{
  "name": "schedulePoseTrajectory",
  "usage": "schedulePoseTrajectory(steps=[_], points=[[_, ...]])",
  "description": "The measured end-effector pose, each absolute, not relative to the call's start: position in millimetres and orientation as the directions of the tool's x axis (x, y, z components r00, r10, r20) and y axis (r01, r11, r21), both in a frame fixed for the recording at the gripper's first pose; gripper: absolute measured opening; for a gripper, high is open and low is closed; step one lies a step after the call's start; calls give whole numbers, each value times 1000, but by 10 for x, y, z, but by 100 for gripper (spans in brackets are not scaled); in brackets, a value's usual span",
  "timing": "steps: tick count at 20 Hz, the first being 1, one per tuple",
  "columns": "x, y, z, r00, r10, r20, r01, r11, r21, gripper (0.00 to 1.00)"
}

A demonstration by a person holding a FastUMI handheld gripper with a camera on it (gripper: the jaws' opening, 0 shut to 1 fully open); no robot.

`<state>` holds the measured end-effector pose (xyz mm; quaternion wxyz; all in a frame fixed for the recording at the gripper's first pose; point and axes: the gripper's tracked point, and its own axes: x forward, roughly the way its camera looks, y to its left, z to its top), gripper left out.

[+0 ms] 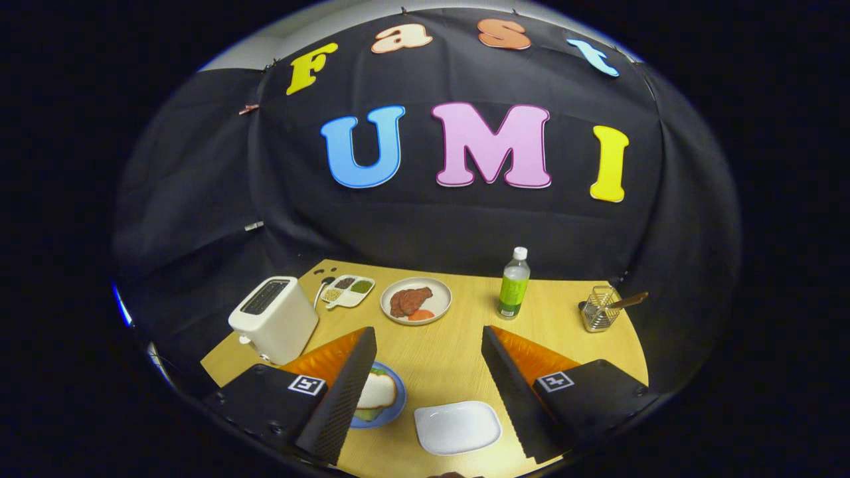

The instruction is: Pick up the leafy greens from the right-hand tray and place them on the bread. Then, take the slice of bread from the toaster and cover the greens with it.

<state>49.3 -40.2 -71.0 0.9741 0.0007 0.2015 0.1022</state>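
tool (428, 338) spread wide, holding nothing, above bench (458, 352) | bread (377, 390) over greens (366, 414) on blue plate (397, 398) by left finger | white tray (457, 427) between fingers | toaster (273, 318) beyond left finger

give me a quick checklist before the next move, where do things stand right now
1. Gripper open, nothing between the fingers: ok.
2. Greens on the bread: a green edge peeks from under the bread slice on the blue plate: ok.
3. Top slice covering the greens: ok, though one finger hides part of it.
4. Toaster slot free of bread: cannot tell.
5. White tray between the fingers cleared of greens: ok.
6. Green bottle upright, well beyond the fingers: ok.
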Motion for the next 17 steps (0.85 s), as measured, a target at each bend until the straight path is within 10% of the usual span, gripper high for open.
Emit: schedulePoseTrajectory(steps=[17], points=[[550,-1086,-284,952,128,-279,-114,991,65,99]])
